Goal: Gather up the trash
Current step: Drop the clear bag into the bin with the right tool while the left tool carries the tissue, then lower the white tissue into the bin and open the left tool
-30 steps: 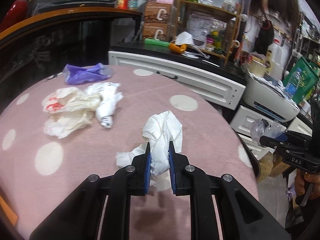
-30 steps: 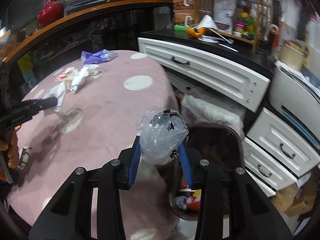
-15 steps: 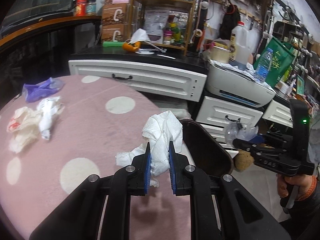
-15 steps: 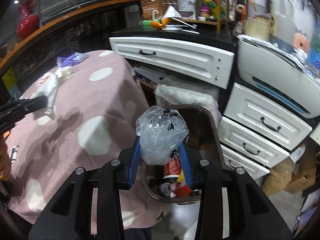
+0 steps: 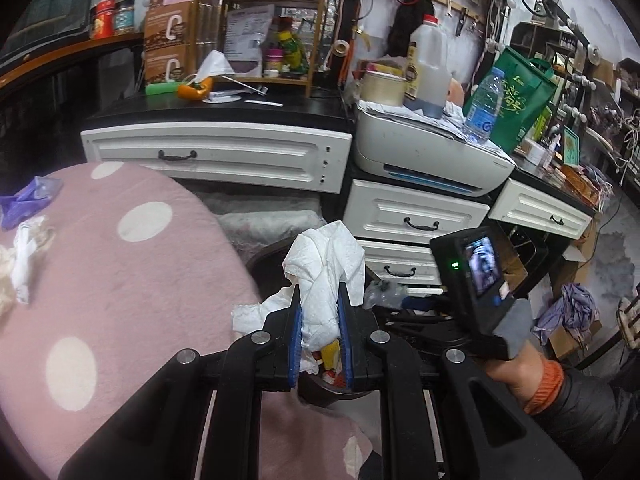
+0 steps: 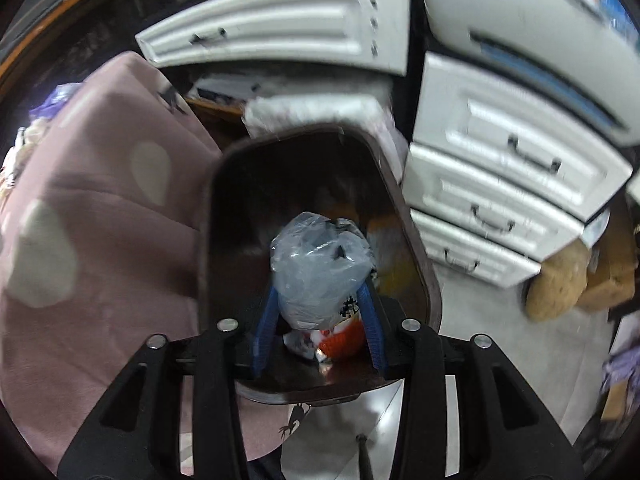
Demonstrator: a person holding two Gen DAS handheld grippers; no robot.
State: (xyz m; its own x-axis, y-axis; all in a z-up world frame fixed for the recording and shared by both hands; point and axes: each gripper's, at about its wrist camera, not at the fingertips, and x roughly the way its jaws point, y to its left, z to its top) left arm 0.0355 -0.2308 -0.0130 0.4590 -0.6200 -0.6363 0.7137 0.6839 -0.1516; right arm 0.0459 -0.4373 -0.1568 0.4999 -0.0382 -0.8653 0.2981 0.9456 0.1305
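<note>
Right wrist view looks nearly straight down into the dark bin [image 6: 416, 240], with the right gripper [image 6: 320, 316] over its mouth; its jaws are opening, and the crumpled plastic bag [image 6: 320, 272] sits between the blue pads, seemingly about to drop onto the wrappers already inside. The left gripper [image 5: 320, 332] is clamped tight on a wad of white tissue [image 5: 324, 280], held at the table edge just above the near rim of the same bin. Risks, as I judge them: the light bag may cling to a pad instead of falling, or drift onto the rim; the tissue has a loose tail hanging off to the left that could snag the pink dotted table cover [image 5: 120, 280] or land outside the bin if let go too early; and both tools crowd one opening, so they might knock together. Counted: two grippers, one bin, one bag, one tissue in hand, and on the table one purple bag [image 5: 28, 200] and a cluster of pale scraps [image 5: 24, 264] whose number I cannot tell.
</note>
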